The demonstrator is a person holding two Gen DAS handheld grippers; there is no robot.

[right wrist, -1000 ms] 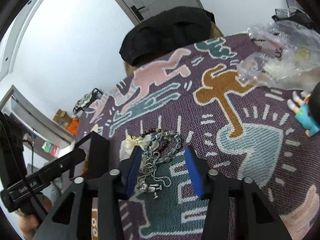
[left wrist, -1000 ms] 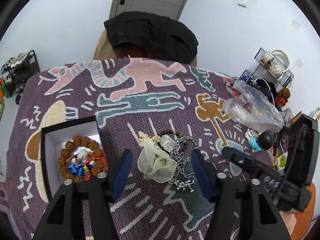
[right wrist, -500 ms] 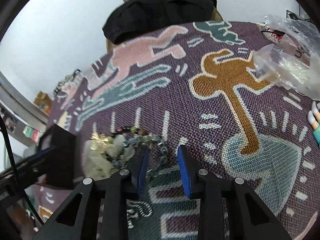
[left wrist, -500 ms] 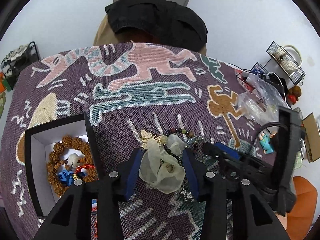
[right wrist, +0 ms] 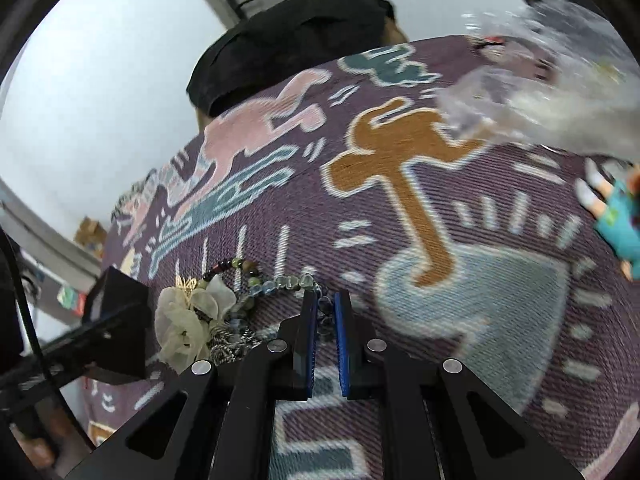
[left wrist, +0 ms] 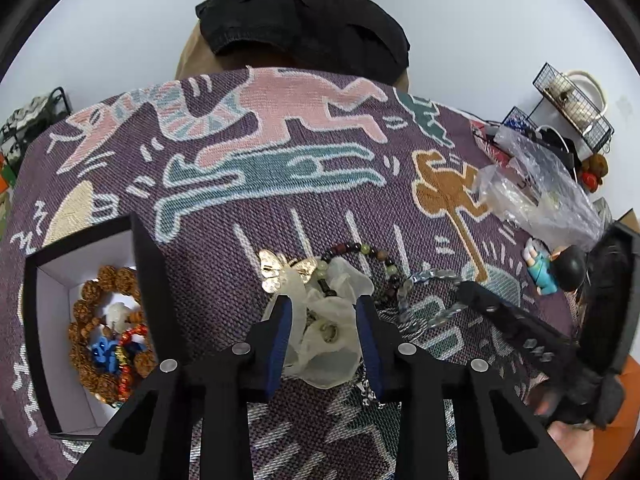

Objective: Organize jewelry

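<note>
A tangle of jewelry lies on the patterned purple cloth (left wrist: 248, 200): a white fabric flower piece (left wrist: 332, 332), a gold butterfly (left wrist: 276, 270), a dark bead bracelet (left wrist: 360, 250) and a pale blue bead bracelet (left wrist: 432, 278). My left gripper (left wrist: 323, 312) stands around the white flower, its jaws close on both sides of it. My right gripper (right wrist: 325, 300) is shut on the blue bead bracelet (right wrist: 288, 282). A black box (left wrist: 36, 304) at the left holds a brown bead bracelet (left wrist: 86, 312) with red and blue pieces.
A clear plastic bag (left wrist: 540, 196) and a small figurine (left wrist: 548, 270) lie at the right edge of the cloth. A black garment (left wrist: 304, 28) hangs at the far side. A wire rack (left wrist: 572, 104) stands by the wall at the right.
Both grippers have moved down onto the jewelry pile. The left jaws have narrowed around the white flower. The right jaws have shut on the blue bead bracelet.
</note>
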